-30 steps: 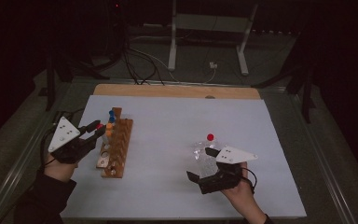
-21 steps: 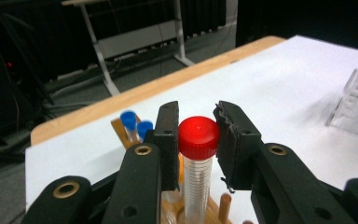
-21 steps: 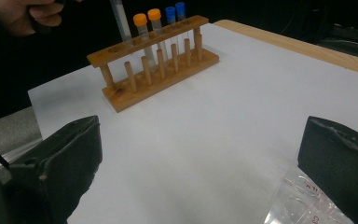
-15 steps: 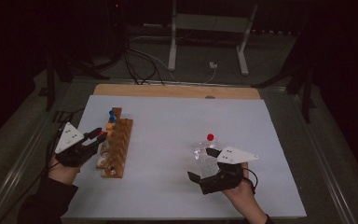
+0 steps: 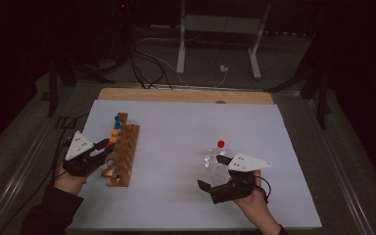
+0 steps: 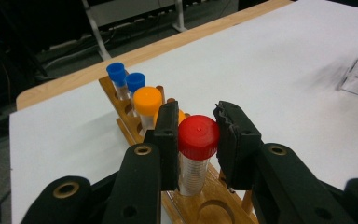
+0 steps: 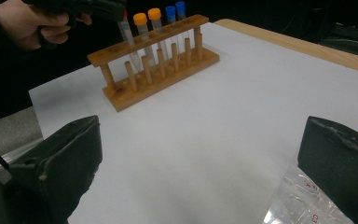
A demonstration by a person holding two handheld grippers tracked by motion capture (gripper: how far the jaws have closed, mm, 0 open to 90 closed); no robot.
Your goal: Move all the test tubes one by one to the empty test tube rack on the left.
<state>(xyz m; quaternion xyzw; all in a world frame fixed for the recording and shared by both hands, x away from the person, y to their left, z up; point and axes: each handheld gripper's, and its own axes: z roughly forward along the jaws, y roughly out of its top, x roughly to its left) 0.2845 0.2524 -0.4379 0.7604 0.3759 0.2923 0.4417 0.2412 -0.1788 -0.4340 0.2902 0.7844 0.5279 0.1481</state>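
Your left gripper (image 6: pixel 193 135) is pinching the red-capped tube (image 6: pixel 197 154), jaws pressed on either side just under the cap, and the tube hangs right over the wooden rack (image 5: pixel 122 154) with its tip down among the holes. Tight company there: the orange-capped tubes (image 6: pixel 148 105) stand just behind at 12 o'clock, the blue-capped tubes (image 6: pixel 123 80) beyond them, all in the same row. From the right gripper view you see that tube slanting, not upright. Compared with a second ago, your left hand (image 5: pixel 71 180) has come down and drawn in toward you along the rack. Your right gripper (image 5: pixel 215 174) hasn't budged, jaws spread wide around the clear plastic bag (image 5: pixel 214 161) without pressing it, a red cap (image 5: pixel 221 144) showing at its 12 o'clock. Between rack and bag the white table (image 5: pixel 176 142) is bare, plenty of room at 3 o'clock of the rack; the table's left edge lies close at your left hand's 9 o'clock.
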